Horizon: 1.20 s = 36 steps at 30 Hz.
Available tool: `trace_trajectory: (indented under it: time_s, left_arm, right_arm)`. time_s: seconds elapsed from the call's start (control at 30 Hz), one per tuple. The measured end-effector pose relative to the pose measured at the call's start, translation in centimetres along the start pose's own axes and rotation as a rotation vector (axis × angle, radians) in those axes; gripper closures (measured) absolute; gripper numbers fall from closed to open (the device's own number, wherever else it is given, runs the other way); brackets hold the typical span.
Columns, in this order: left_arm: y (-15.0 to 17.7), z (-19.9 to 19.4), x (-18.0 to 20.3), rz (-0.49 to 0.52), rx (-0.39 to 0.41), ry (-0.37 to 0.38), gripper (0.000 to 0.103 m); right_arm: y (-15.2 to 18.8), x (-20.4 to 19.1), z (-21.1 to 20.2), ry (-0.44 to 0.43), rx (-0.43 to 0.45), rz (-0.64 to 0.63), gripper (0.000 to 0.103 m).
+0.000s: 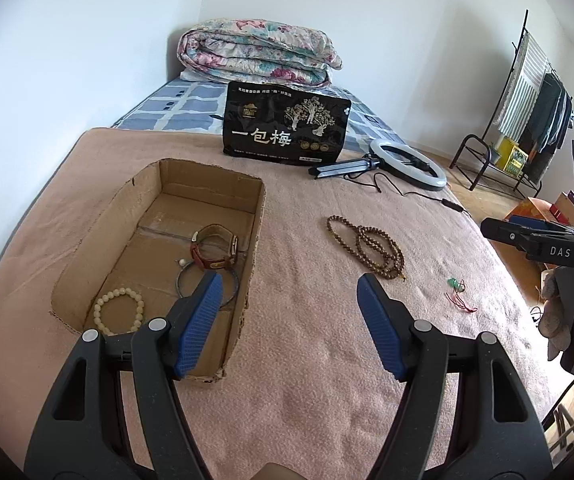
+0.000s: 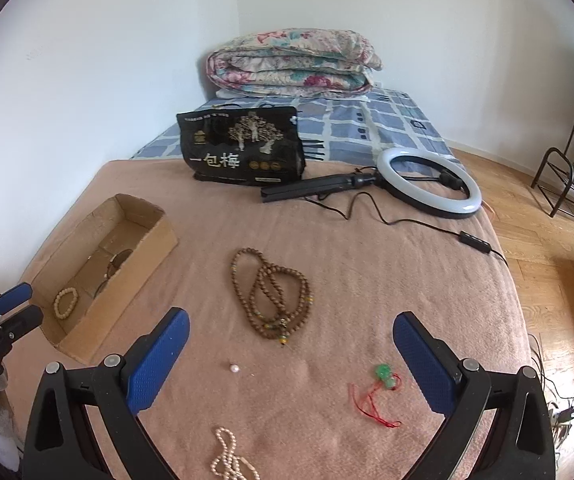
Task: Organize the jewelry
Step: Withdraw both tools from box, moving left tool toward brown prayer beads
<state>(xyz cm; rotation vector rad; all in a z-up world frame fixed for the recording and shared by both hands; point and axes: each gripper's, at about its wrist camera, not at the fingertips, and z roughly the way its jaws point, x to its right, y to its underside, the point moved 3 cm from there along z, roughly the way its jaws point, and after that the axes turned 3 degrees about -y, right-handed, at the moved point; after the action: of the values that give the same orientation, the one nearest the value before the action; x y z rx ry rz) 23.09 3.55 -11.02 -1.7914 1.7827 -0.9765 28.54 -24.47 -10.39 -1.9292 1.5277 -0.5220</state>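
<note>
An open cardboard box (image 1: 99, 236) lies on the pink blanket and holds a brown leather watch (image 1: 215, 248), a thin metal bangle (image 1: 183, 284) and a cream bead bracelet (image 1: 119, 310). My left gripper (image 1: 291, 292) hovers open at the box's near right corner with nothing between its blue pads. A long brown bead necklace (image 2: 271, 300) lies mid-blanket. My right gripper (image 2: 291, 336) stands wide open and empty just short of it. A single pearl (image 2: 233, 369), a green charm on red cord (image 2: 383, 376) and a pearl strand (image 2: 227, 460) lie between its fingers, untouched.
A black snack bag (image 2: 243, 146) stands at the blanket's far edge beside a ring light (image 2: 427, 184) with its stand and cable. A folded floral quilt (image 2: 291, 64) lies at the head of the bed. A clothes rack (image 1: 527, 112) and wooden floor are at the right.
</note>
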Motion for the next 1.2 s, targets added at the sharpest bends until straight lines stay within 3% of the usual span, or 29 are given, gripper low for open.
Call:
trace_trajectory:
  time_s: [0.47, 0.8, 1.2]
  left_arm:
    - [0.5, 3.0, 5.5, 0.057, -0.068, 0.058, 0.031]
    - [-0.2, 9.8, 8.7, 0.01, -0.215, 0.125, 0.03]
    - [-1.3, 19.3, 9.5, -0.113, -0.345, 0.139, 0.03]
  right_arm:
    - [3.7, 8.4, -1.4, 0.118, -0.001, 0.056, 0.0]
    - [6.4, 11.3, 0.6, 0.124, -0.059, 0.038, 0.0]
    - [7.9, 13.6, 3.8, 0.083, -0.118, 0.073, 0.001]
